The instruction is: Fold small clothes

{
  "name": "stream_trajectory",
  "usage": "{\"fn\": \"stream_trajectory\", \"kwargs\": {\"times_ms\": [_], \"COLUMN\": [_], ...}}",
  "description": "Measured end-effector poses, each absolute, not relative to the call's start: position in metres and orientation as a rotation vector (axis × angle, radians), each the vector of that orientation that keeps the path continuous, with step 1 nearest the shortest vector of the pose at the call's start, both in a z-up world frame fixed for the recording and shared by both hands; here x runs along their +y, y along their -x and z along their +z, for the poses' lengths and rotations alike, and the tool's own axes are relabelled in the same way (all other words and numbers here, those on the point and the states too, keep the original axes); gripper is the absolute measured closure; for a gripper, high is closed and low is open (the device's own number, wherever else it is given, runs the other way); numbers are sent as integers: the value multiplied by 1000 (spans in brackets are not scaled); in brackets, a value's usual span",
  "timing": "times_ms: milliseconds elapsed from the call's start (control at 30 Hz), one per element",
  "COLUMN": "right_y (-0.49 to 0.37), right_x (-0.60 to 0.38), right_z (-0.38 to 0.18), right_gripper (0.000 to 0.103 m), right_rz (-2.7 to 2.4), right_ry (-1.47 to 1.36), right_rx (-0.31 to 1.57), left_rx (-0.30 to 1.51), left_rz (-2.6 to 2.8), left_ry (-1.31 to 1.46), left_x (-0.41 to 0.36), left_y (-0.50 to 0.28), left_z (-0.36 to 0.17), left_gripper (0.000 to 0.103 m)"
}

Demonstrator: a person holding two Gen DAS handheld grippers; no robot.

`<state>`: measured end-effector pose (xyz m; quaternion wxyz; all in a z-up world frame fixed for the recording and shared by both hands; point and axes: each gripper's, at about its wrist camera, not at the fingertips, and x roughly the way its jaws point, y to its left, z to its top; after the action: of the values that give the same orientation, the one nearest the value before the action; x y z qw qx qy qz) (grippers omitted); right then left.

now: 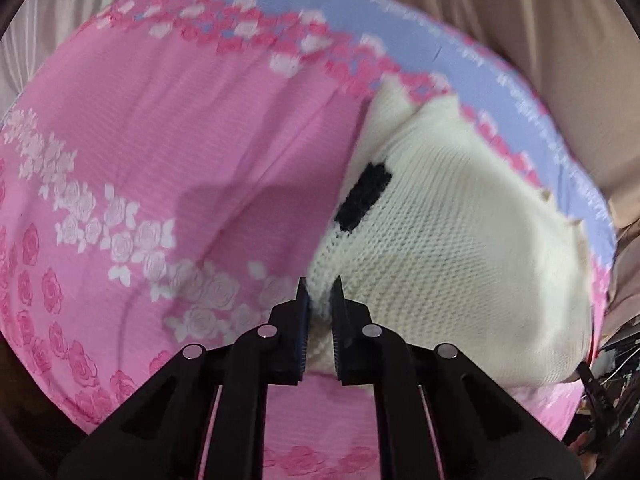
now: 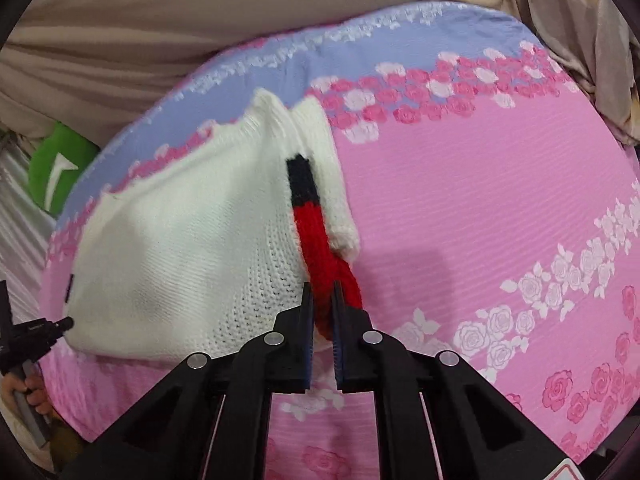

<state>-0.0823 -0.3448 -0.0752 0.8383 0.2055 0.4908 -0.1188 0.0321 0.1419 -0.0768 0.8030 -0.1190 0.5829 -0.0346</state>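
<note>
A small white knitted garment [image 1: 440, 240] lies on a pink rose-patterned bedspread [image 1: 180, 120], with a dark patch [image 1: 362, 196] on it. My left gripper [image 1: 320, 284] is shut on its near white edge, and knit is bunched between the pads. In the right wrist view the same garment [image 2: 180, 240] is folded over. A black and red knitted band [image 2: 310, 220] runs down its right side. My right gripper [image 2: 322, 286] is shut on the red end of that band.
The bedspread [image 2: 460, 200] has a lilac border [image 2: 360, 48] at the far side, with beige cloth [image 2: 200, 20] beyond it. A green object [image 2: 56, 168] sits at the far left. A person's hand [image 2: 24, 396] grips the other tool's handle at the left edge.
</note>
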Motion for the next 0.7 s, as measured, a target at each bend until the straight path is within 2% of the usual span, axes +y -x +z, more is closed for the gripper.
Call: {"fn": "stream_trajectory", "kwargs": {"times_ms": [67,100,233,300,367,433,600,700], "right_y": [80,80,67,48,21,-11,-73,-94], "right_x": [-353,-355,-351,-346,-346,-349,-345,-344], "right_z": [-107,-106,-61,-39,-26,-25,-49,-65], "right_gripper": [95,95,86,83,71,68,68,68], "right_rz": [-277,-287,-303,-289,-269,-245,-232,-232], "right_ry": [-432,-460,-419,-356,-316,-297,-251,-236], "right_rx": [1144,1132,1044,999,964,957,988,1013], "left_rx": [1285,1284,1198,1119,1072,1053,1134,1196], "left_rz": [-56,-46,-63,-97,-131,-167,-180,-172], "left_ry": [237,243,249,231,224,212,142,140], "left_x": [138,137,125,113,99,76,34,25], "left_y": [-32,-33,-41,-56,-74,-103,-162,-178], "left_z": [-93,-91,-45,-20,-9,-9,-51,-78], "left_gripper": [94,94,87,79,61,51,51,71]}}
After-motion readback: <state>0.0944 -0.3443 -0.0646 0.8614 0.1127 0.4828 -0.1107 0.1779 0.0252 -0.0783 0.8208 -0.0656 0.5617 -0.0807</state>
